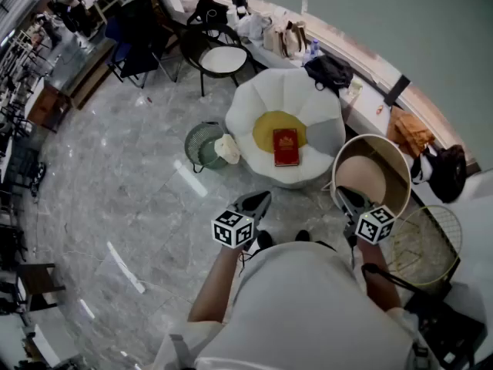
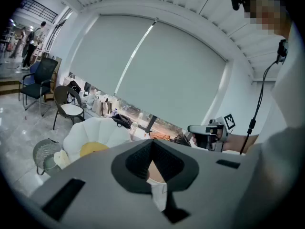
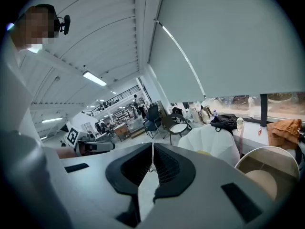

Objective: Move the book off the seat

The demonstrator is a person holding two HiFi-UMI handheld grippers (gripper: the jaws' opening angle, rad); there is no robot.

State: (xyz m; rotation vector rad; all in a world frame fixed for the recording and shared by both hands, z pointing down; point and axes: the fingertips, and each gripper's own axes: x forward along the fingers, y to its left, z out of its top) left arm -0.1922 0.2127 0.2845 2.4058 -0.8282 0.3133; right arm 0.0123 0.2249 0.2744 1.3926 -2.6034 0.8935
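Only at the approach: holds left gripper and right gripper shut and empty, well short of the book lying flat at the near edge of the yellow seat. Probably calls next for stepping closer, opening jaws and pinching the book's edge. Cannot see the book from either gripper view.

The person holds the grey-and-black left tongs and the same kind of right tongs low before the body, pointing forward. On each, the jaws are pressed together with nothing between them. The bare left forearm is bent.
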